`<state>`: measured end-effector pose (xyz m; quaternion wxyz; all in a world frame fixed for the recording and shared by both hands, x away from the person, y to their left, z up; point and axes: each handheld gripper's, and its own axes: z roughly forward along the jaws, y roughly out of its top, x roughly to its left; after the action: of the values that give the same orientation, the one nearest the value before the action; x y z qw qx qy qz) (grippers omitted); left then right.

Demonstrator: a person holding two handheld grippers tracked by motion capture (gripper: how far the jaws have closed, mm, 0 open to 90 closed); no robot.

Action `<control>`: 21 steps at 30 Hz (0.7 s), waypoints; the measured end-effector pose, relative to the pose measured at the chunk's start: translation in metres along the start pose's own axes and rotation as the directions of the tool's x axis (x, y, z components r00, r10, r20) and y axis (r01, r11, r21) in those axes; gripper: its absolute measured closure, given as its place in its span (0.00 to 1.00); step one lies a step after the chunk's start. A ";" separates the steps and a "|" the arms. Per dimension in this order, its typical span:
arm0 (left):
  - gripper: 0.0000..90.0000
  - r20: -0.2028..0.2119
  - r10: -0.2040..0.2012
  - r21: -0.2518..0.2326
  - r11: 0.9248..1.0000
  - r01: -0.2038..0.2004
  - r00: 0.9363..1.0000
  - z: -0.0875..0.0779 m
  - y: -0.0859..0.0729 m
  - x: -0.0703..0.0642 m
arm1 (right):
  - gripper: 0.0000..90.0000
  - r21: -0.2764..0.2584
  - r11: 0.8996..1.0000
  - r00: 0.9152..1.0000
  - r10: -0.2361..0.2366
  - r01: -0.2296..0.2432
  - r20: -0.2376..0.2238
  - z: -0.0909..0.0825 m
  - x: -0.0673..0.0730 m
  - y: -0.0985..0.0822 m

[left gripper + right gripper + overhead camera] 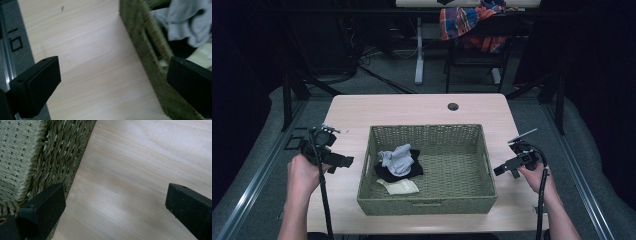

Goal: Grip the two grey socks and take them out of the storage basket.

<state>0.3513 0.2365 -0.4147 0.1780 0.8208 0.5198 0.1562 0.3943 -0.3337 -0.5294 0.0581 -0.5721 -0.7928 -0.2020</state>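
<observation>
Two tools, left tool (343, 161) and right tool (503, 170), both spread wide, empty, flanking the basket (427, 204) above the table (412, 107).

Room beside the basket

The tall basket (427, 202) walls block the middle of the table (412, 107). Bare wood lies open left, right and far. The clothes (398, 161) fill its near-left part; its right stays open.

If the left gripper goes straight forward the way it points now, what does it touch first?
Probably the bare table beside the basket: the left gripper tilts down at it, jaws wide open. Its jaw nearer the basket might catch the woven wall; depth is unclear.
</observation>
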 end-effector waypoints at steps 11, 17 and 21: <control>0.00 0.082 0.178 0.036 0.983 -0.181 0.981 0.022 0.054 -0.056 | 0.03 0.040 0.999 1.000 -0.025 0.024 0.009 0.001 0.002 0.002; 0.00 0.109 0.194 0.049 0.978 -0.200 0.975 0.047 0.065 -0.071 | 0.03 0.011 1.000 1.000 -0.007 0.007 0.013 0.002 0.004 0.001; 0.00 0.130 0.199 0.058 0.976 -0.208 0.971 0.060 0.065 -0.075 | 0.03 0.040 0.999 1.000 -0.029 0.028 0.007 0.002 0.001 0.004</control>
<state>0.3990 0.1346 -0.4439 0.1633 0.8838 0.4260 0.1040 0.3976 -0.3308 -0.5301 0.0635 -0.5604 -0.8049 -0.1847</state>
